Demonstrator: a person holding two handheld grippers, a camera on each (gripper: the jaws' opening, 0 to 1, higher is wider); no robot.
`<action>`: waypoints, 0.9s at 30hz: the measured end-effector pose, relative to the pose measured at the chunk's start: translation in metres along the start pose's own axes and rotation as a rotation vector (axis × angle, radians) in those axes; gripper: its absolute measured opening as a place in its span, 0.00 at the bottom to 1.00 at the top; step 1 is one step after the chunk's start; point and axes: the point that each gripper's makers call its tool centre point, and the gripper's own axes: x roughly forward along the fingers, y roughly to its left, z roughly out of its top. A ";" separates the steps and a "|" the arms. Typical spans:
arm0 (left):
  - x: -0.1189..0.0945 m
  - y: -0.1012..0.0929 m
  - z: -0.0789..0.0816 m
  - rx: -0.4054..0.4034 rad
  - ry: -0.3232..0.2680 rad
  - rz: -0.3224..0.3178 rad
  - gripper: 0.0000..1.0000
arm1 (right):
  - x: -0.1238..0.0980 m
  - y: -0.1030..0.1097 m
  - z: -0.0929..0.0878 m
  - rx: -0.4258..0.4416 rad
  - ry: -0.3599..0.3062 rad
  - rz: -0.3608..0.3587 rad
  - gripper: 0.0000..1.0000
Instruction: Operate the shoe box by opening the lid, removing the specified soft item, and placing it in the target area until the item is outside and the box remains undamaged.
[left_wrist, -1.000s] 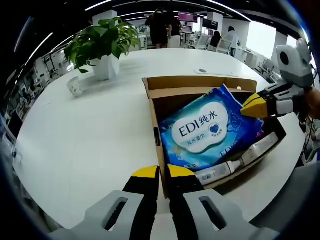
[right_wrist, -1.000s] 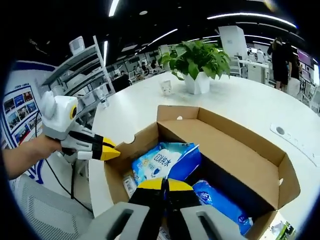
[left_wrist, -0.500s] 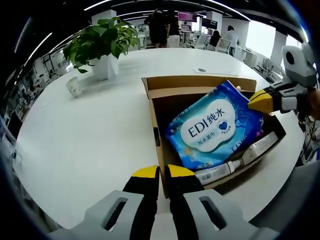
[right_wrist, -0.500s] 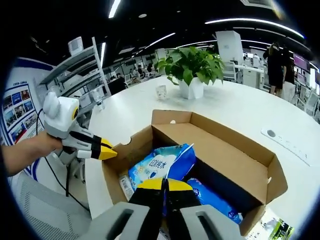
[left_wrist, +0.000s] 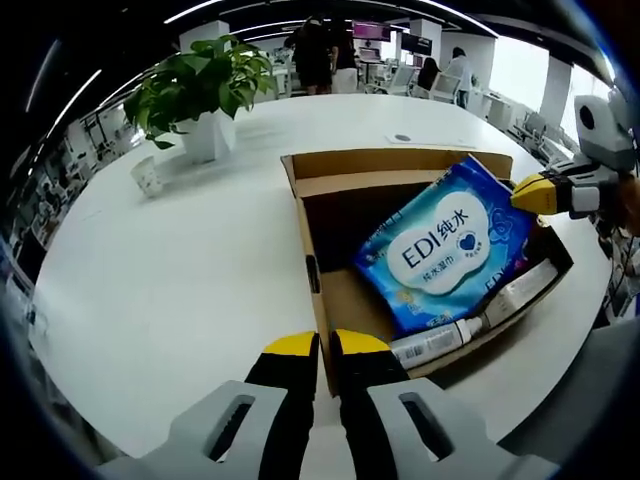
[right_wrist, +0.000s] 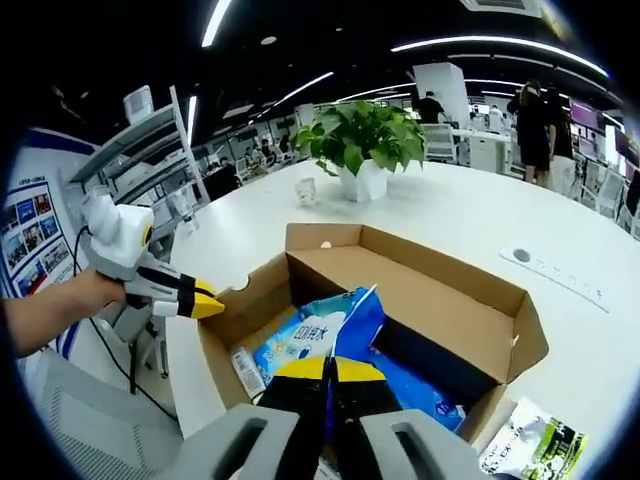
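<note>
Right gripper (right_wrist: 331, 366) clamps the wipes pack (left_wrist: 452, 245) — tilted above the box (left_wrist: 318, 300); left gripper (left_wrist: 318, 345) — jaws together.

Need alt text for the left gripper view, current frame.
The right gripper, jaws shut on a blue EDI wet wipes pack, tilts it up out of an open cardboard shoe box on a white table. The left gripper sits shut at the box's near corner; a potted plant stands behind.

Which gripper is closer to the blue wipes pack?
Right. The right gripper pinches the blue wipes pack at its corner, lifting it from the box. The left gripper sits shut at the box's near corner.
</note>
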 end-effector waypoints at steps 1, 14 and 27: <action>-0.001 0.000 0.001 0.007 -0.002 0.002 0.04 | 0.000 0.000 0.000 0.004 -0.002 -0.001 0.00; -0.011 -0.002 0.023 0.089 -0.063 0.025 0.17 | -0.001 -0.006 -0.008 0.031 0.002 -0.013 0.00; 0.001 -0.023 0.044 0.153 -0.076 -0.044 0.19 | -0.001 -0.014 -0.020 0.052 0.015 -0.024 0.00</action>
